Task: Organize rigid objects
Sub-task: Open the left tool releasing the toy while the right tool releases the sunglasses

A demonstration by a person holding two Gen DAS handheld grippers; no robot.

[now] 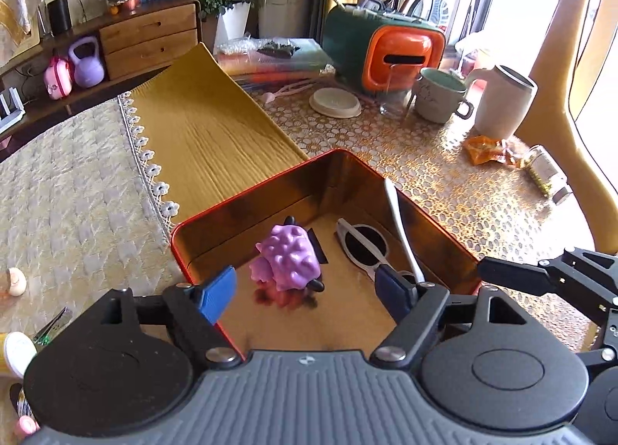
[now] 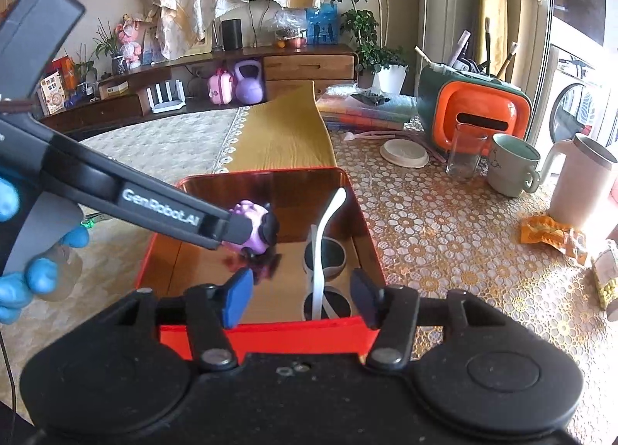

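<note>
Nearest the left wrist camera, the left gripper point(image 1: 307, 288) hovers over the near edge of a shallow red metal tin point(image 1: 266, 180) with a mirror-like gold inside; its blue-padded jaws stand apart and grasp nothing. Between and beyond the pads, a knobbly purple plastic toy animal point(image 1: 289, 258) rests on the tin's floor, touched by neither pad. To its right inside the tin lie white-framed round sunglasses point(image 1: 361, 244), and a white plastic spoon point(image 1: 401, 229) leans over them against the right wall.

From the right wrist camera, the right gripper point(image 2: 301, 300) hangs over the tin's near wall, jaws likewise released and empty, with the sunglasses and spoon just beyond them. A blue-gloved hand point(image 2: 23, 248) holds the left tool at the left.

Three rigid objects are therefore already stowed in the tin. Judging by the left view, some items remain outside on the pale cloth to the left: a small pale shell-like object point(image 1: 15, 282), a white-capped container point(image 1: 17, 354), and metal tweezers or a clip point(image 1: 54, 325). The task looks partly done, with those loose pieces probably still to gather.
</note>
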